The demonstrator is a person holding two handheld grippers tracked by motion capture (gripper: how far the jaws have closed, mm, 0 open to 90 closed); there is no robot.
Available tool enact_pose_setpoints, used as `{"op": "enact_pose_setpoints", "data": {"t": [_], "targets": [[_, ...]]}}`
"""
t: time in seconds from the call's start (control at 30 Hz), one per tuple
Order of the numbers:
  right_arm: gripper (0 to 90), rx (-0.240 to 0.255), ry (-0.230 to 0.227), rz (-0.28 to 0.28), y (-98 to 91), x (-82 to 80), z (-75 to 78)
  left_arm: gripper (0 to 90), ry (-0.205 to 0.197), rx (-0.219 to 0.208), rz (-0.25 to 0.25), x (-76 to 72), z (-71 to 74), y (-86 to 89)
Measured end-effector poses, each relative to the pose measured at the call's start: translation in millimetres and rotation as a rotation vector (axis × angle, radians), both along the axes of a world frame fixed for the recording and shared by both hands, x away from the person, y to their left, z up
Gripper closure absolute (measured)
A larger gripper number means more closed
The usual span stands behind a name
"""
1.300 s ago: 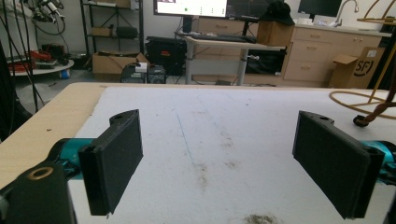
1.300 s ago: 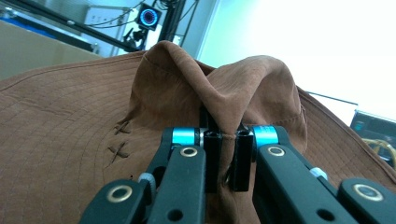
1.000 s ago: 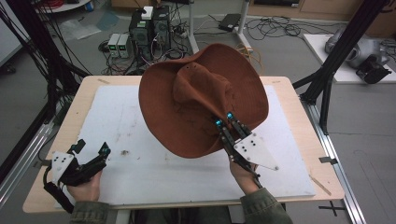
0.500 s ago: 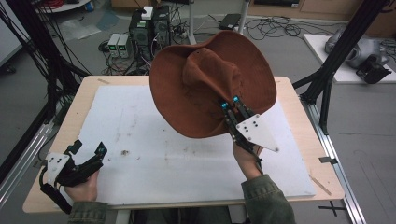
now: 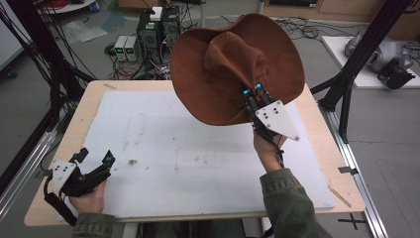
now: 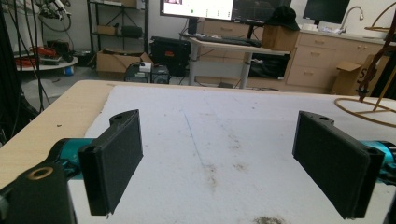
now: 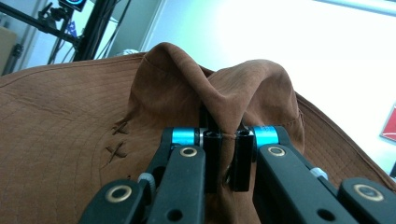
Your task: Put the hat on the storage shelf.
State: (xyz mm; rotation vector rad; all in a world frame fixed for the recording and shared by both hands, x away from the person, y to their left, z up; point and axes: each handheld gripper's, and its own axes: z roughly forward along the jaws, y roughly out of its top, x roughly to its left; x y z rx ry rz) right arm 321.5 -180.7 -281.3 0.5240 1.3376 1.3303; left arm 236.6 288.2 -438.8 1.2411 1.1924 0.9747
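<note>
**Brown hat held aloft by the right tongs, far side of the desk**

The brown wide-brimmed suede hat (image 5: 233, 69) hangs in the air above the far right part of the pale wooden desk with its white mat (image 5: 163, 148), clear of the surface. The right tongs (image 5: 251, 92) are clamped on a fold of the crown: in the right gripper view the two black jaws stand almost together with a ridge of brown suede (image 7: 224, 135) pinched between them. From that grip the hat spreads up and away from the person, its brim tilted so the top faces the high view, the broad disc leaning toward the desk's far edge.

The left tongs (image 5: 99, 163) rest low at the near left corner, jaws standing wide apart with nothing between them, well apart from the hat. Any next placing or handover therefore turns on the right hand, which alone carries the hat; the left would have to cross the whole mat to reach the brim.
</note>
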Motion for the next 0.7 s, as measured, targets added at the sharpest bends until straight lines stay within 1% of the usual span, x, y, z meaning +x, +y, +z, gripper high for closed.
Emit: {"op": "enact_pose_setpoints", "data": {"t": [0.1,0.13,0.2,0.3,0.33,0.47,0.6,0.67,0.7], "targets": [[86.9,0.007,0.004,-0.012,-1.2,4.3,2.6,16.3,0.002,0.001,-0.003,0.6,-0.4,-0.1],[86.9,0.012,0.011,-0.016,-1.6,6.2,3.3,16.3,0.004,0.0,-0.004,1.0,-0.5,-0.3],[86.9,0.005,0.015,-0.024,-3.1,11.1,5.0,16.3,0.007,0.002,-0.007,1.6,-0.8,-0.7],[86.9,0.015,0.026,-0.042,-5.4,19.9,7.0,16.3,0.005,0.005,-0.008,2.2,-1.0,-1.5],[86.9,0.023,0.034,-0.053,-6.8,25.5,8.0,16.3,0.007,0.005,-0.008,2.5,-1.1,-1.6],[86.8,0.021,0.041,-0.066,-8.1,32.2,9.5,16.4,0.007,0.012,-0.004,3.7,-2.3,-2.1],[86.8,0.01,0.039,-0.074,-11.5,42.4,13.5,16.5,0.008,0.038,-0.003,5.0,-2.2,-4.5],[86.8,0.017,0.036,-0.081,-11.8,47.6,14.4,16.5,0.012,0.04,-0.006,5.7,-2.4,-5.5],[86.8,0.018,0.044,-0.086,-11.9,51.7,15.4,16.5,0.012,0.039,-0.006,5.8,-2.5,-5.6]]}}
